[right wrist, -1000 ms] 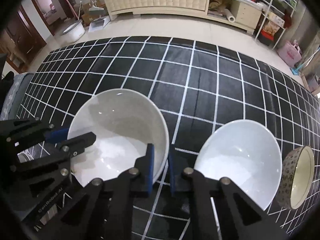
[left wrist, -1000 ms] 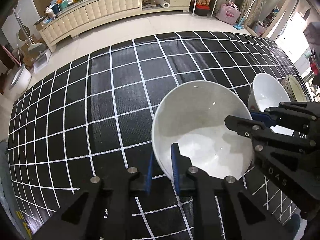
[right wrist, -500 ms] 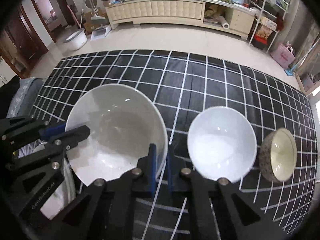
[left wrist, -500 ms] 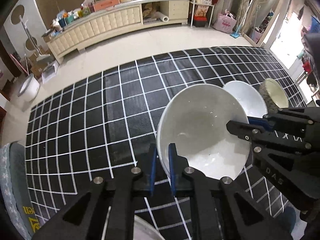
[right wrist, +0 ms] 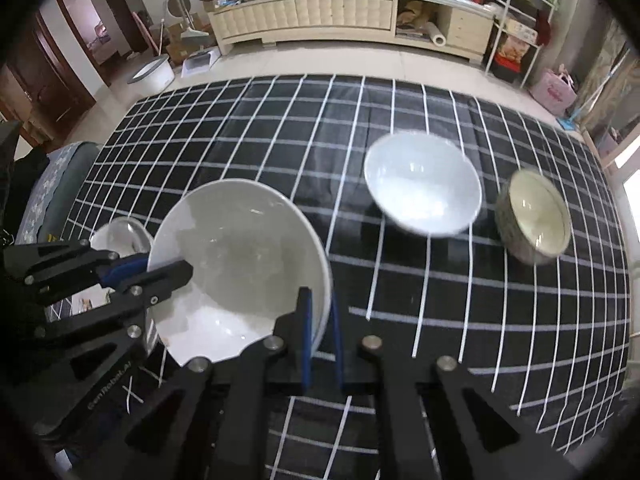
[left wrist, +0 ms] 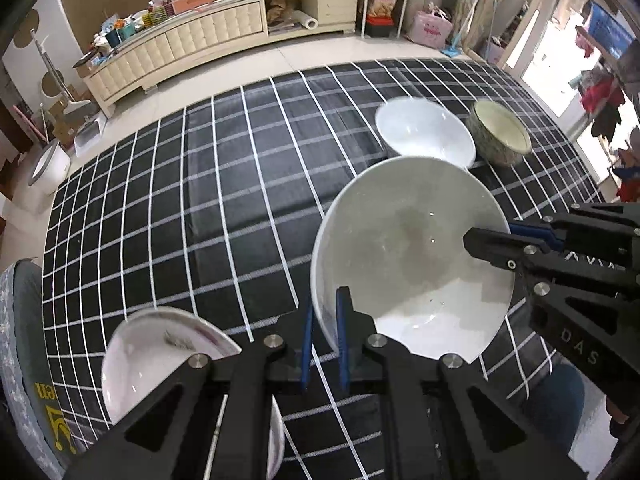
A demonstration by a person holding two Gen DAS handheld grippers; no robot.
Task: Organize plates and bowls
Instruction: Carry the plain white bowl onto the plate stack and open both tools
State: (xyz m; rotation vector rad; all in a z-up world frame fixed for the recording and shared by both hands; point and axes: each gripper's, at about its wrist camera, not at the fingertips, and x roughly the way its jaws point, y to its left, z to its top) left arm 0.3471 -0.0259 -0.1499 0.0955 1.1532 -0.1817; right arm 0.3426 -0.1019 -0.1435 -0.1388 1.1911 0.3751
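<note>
**Both grippers clamp one large white bowl above the checked desk**

We hold the large white bowl (left wrist: pixel 412 256) by its rim with both grippers. Our left gripper (left wrist: pixel 323 344) has its blue-padded fingers (left wrist: pixel 342 336) clamped on the bowl's near left rim, one inside and one outside. Our right gripper (right wrist: pixel 320 340) has its fingers (right wrist: pixel 306 340) pinched on the opposite rim the same way. The bowl hangs tilted, clear of the desk (left wrist: pixel 224 208) with its black, white-gridded cloth. Farther off to the right, a smaller white bowl (right wrist: pixel 422 184) sits on the cloth, and a patterned bowl with a cream inside (right wrist: pixel 534 216) stands just to its right. At the near left, under our left gripper, lies a white dish with a faint print (left wrist: pixel 160 344).
</note>
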